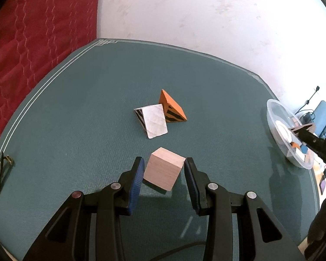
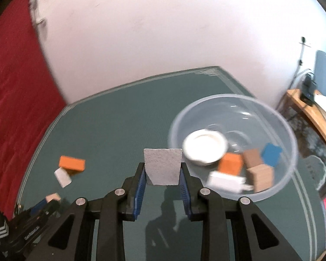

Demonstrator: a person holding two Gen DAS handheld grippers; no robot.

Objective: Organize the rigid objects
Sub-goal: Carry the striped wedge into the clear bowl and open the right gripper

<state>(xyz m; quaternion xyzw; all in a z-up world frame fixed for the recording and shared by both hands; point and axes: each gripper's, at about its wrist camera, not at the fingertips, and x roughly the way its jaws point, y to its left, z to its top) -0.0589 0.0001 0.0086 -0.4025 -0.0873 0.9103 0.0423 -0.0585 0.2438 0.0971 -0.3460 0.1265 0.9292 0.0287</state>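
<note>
In the left wrist view my left gripper [image 1: 164, 169] is shut on a plain wooden cube [image 1: 164, 168], held tilted above the green table [image 1: 76, 119]. Beyond it lie a white prism [image 1: 153, 121] and an orange prism [image 1: 171, 106], touching. In the right wrist view my right gripper [image 2: 162, 171] is shut on a white block [image 2: 163, 166], held above the table just left of a clear plastic bowl [image 2: 278, 117]. The bowl holds a white lid [image 2: 204, 150], orange, blue and wooden blocks and a white piece. The right gripper also shows over the bowl in the left wrist view [image 1: 302, 131].
A red quilted cloth [image 1: 32, 43] lies left of the table. A pink-white wall stands behind. A metal clip [image 1: 0, 171] sits at the table's left edge. A wooden shelf [image 2: 310, 113] stands to the right. The orange [image 2: 71, 163] and white [image 2: 63, 177] prisms show left.
</note>
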